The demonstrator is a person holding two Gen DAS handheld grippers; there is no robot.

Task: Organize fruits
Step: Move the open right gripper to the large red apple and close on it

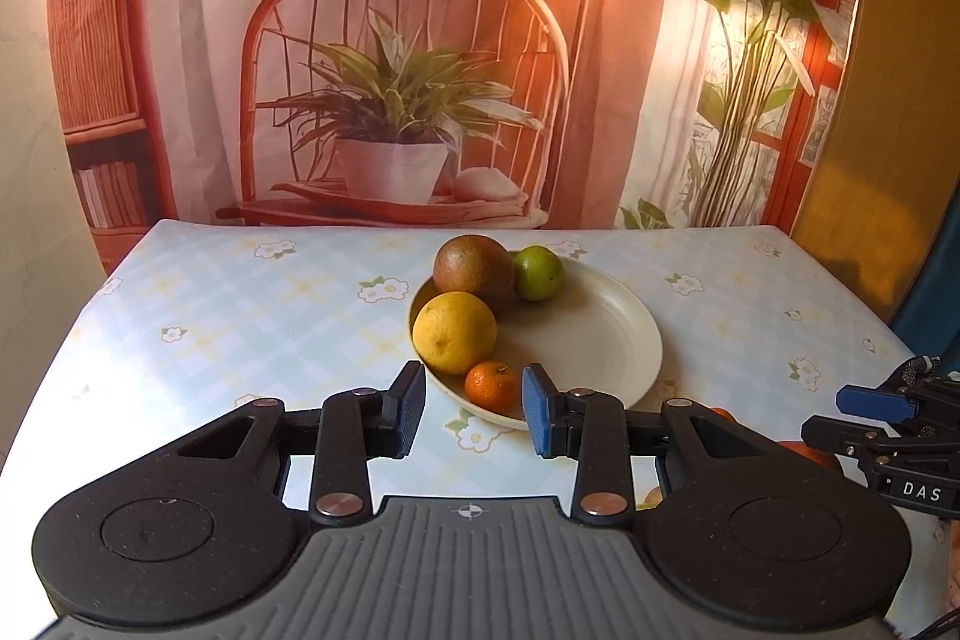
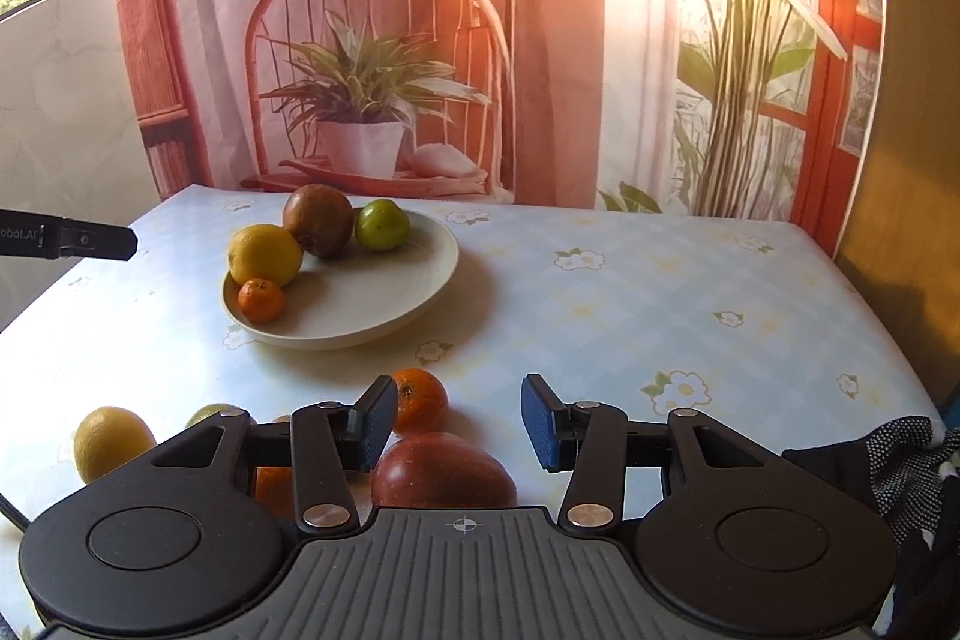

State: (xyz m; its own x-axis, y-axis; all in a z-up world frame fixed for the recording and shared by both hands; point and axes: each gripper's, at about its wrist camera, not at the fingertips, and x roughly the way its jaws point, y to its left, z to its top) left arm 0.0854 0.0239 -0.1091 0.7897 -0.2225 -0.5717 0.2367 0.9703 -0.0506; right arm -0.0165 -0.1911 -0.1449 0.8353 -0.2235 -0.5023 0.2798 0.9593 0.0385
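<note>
A cream plate holds a brown fruit, a green fruit, a yellow citrus and a small mandarin. My left gripper is open and empty just in front of the mandarin. My right gripper is open and empty above loose fruit near the table's front: an orange, a red fruit, a lemon, a green fruit and another orange, partly hidden.
The table has a light floral cloth. A printed backdrop hangs right behind the table. The right gripper shows at the right edge of the left wrist view; the left gripper's tip shows in the right wrist view.
</note>
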